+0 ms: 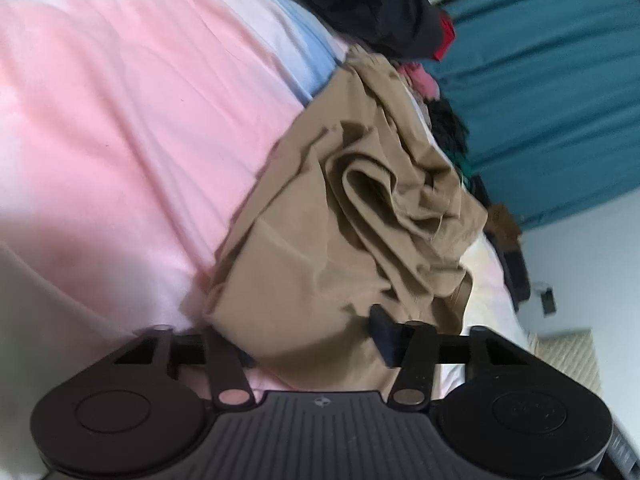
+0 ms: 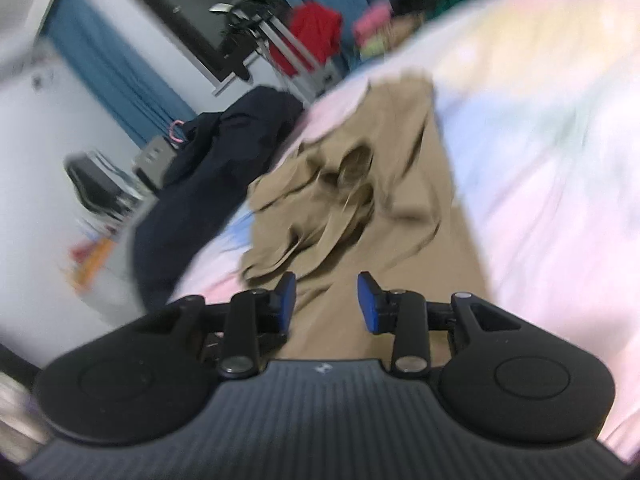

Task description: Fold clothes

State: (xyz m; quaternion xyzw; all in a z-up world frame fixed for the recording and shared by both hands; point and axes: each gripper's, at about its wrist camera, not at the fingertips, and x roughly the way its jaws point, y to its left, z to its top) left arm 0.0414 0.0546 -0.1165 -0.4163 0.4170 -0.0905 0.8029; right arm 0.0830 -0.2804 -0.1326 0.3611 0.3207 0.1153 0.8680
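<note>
Bedroom setup here: a bed with a pastel pink, blue and white tie-dye sheet [image 1: 120,120], teal curtains [image 1: 560,100] behind it. The crumpled tan cotton garment [image 1: 340,240] lies bunched on that sheet, running lengthwise toward the far edge. A dark navy piece of clothing [image 2: 208,160] is heaped just beside the tan garment's far end. The left gripper [image 1: 312,340] has its fingers spread wide with tan fabric lying between them, nothing pinched. The right gripper [image 2: 326,300] hangs above the tan garment's near end, blue pads [image 2: 366,300] apart, grasping nothing.
</note>
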